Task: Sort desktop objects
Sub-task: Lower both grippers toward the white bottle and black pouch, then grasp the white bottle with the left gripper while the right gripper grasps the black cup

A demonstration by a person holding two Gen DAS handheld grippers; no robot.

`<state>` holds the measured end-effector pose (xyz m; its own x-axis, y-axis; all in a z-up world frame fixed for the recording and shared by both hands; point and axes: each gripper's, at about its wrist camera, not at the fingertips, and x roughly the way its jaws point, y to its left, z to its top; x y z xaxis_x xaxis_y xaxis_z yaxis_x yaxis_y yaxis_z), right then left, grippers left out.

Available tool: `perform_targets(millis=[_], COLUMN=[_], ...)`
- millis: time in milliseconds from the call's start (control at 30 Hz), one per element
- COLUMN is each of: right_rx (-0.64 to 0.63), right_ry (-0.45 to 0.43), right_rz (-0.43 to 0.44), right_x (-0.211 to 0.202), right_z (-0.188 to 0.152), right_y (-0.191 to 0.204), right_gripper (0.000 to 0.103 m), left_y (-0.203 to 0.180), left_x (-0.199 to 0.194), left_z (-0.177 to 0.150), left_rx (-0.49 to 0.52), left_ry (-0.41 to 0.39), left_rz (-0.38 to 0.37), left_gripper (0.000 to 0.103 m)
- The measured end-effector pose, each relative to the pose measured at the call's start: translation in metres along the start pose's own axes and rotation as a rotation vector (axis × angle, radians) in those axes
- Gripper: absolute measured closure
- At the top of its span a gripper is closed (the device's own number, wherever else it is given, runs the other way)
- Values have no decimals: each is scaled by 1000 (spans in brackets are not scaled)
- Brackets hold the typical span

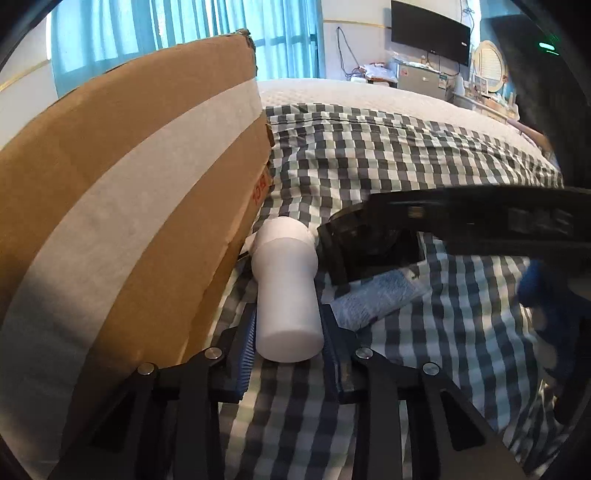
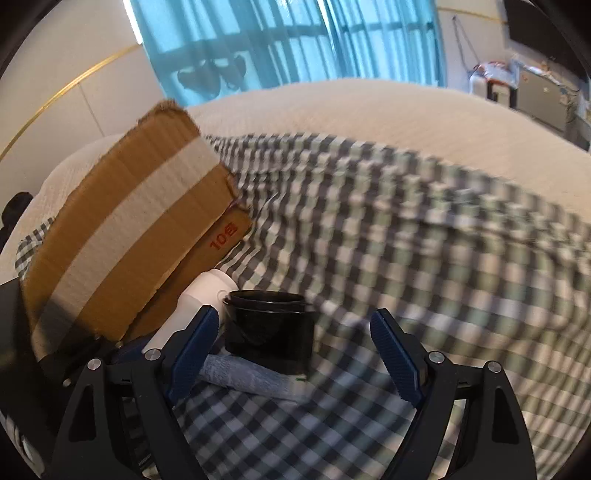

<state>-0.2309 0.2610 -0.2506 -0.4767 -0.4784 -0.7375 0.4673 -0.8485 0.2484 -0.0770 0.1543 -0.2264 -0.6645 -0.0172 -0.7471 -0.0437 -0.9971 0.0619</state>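
Note:
A white bottle [image 1: 286,295] lies on the checked cloth [image 1: 388,158] with its base toward me. My left gripper [image 1: 289,317] is shut on it, both blue pads against its sides. Just right of the bottle stands a black cup [image 1: 369,254], half hidden by the other gripper's black frame [image 1: 480,218]. A blue-and-white tube [image 1: 376,295] lies in front of the cup. In the right wrist view my right gripper [image 2: 293,315] stands wide open, with the black cup [image 2: 269,325] just beyond its left finger and the tube [image 2: 255,376] between the fingers. The white bottle [image 2: 201,299] shows to the left.
A tall cardboard box [image 1: 129,192] with a white tape band stands tight against the bottle's left side; it fills the left of the right wrist view too [image 2: 129,240]. The checked cloth [image 2: 388,258] covers a white mattress [image 2: 369,110]. Blue curtains, a monitor [image 1: 430,31] and a cluttered desk lie beyond.

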Motion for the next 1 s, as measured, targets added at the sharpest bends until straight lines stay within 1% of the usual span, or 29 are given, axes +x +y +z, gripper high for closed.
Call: perform_targets(millis=[100, 133, 167, 200, 233, 300, 367, 433, 500, 600, 633, 733, 800, 833, 867, 967, 1000], right_rx=[-5, -13, -19, -23, -26, -10, 37, 78, 92, 133, 137, 150, 151, 136, 135, 205, 224], right_ry=[44, 65, 86, 109, 125, 122, 120, 106, 79, 15, -22, -112, -183, -219, -246, -332, -357], right_rz=[30, 40, 41, 39, 17, 30, 42, 29, -19, -52, -78, -114, -172, -213, -236, -260, -276], right_x=[19, 27, 34, 41, 47, 46, 41, 32, 17, -14, -30, -68, -95, -111, -120, -158, -168], right_z=[4, 5, 6, 6, 5, 2, 0, -4, -8, -15, -17, -20, -22, -26, -29, -46, -50], right_y=[7, 12, 16, 19, 21, 19, 12, 4, -2, -8, -7, -3, 2, 8, 11, 14, 15], right_gripper=[19, 20, 25, 35, 35, 36, 42, 42, 43, 43, 43, 43, 43, 43, 43, 43, 43], left_y=[2, 2, 4, 6, 8, 8, 7, 7, 8, -2, -3, -6, -14, -19, -23, -21, -21], left_x=[-2, -4, -6, -8, -9, -12, -17, -24, -32, -46, -53, -71, -87, -89, -91, -106, -115], left_z=[-3, -4, -5, -6, -7, -9, -10, -11, -12, -7, -5, -4, -2, 1, 4, 7, 6], left_rx=[3, 4, 5, 0, 1, 4, 10, 14, 17, 33, 35, 51, 67, 72, 78, 97, 103], left_ry=[-6, -8, -10, -10, -8, -14, -29, -46, -64, -99, -112, -158, -192, -208, -220, -267, -278], left_rz=[-6, -9, -5, -7, -12, -25, -33, -38, -48, -68, -73, -88, -99, -103, -105, -112, -124], left_gripper=[71, 71, 71, 71, 71, 71, 71, 72, 72, 72, 72, 72, 72, 72, 72, 72, 72])
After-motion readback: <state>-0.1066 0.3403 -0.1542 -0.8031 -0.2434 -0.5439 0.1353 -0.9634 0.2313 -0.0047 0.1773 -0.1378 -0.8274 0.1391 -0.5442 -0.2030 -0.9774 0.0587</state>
